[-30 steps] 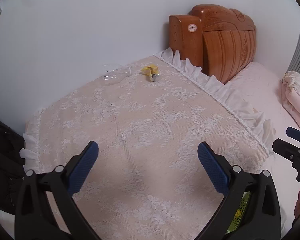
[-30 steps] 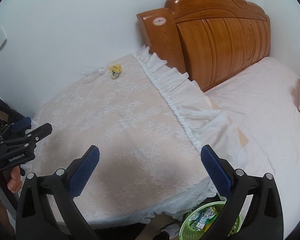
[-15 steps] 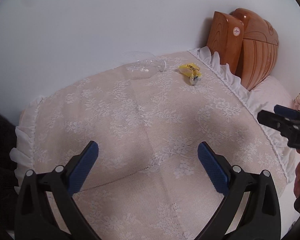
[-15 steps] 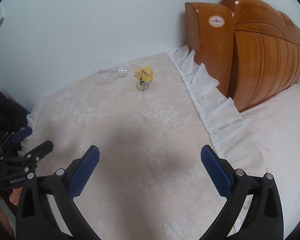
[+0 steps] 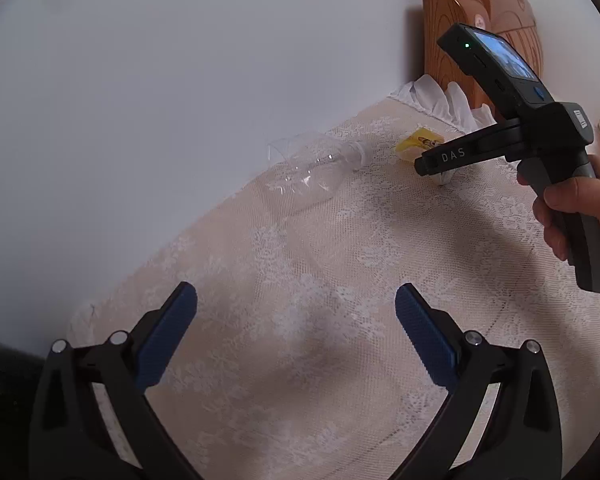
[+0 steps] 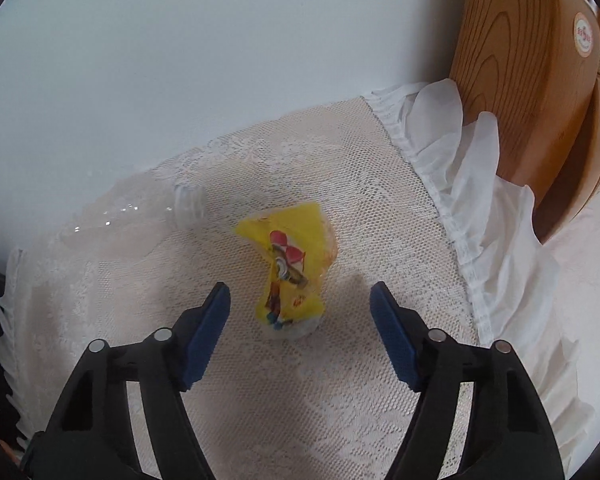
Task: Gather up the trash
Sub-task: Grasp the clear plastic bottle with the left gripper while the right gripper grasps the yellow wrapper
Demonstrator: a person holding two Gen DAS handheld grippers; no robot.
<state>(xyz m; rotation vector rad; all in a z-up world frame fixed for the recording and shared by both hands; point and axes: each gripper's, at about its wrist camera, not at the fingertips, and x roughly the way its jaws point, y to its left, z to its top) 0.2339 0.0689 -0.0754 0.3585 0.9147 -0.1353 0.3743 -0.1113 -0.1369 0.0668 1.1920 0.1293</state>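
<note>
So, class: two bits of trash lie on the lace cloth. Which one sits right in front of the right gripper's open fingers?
The yellow wrapper, crumpled and printed, just ahead of the right gripper; the clear bottle lies off to the side.

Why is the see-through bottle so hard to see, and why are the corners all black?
Left wrist view: the clear bottle shows only faint glints against the lace cloth. Right wrist view: it looks blurry. Both views: the round fisheye lens blacks out the corners.

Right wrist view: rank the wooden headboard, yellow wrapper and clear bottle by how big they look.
1. Wooden headboard, the largest, though cut off by the frame edge.
2-3. Clear bottle and yellow wrapper look much alike; the bottle's transparent body fades into the lace cloth, so I won't rank them.
</note>
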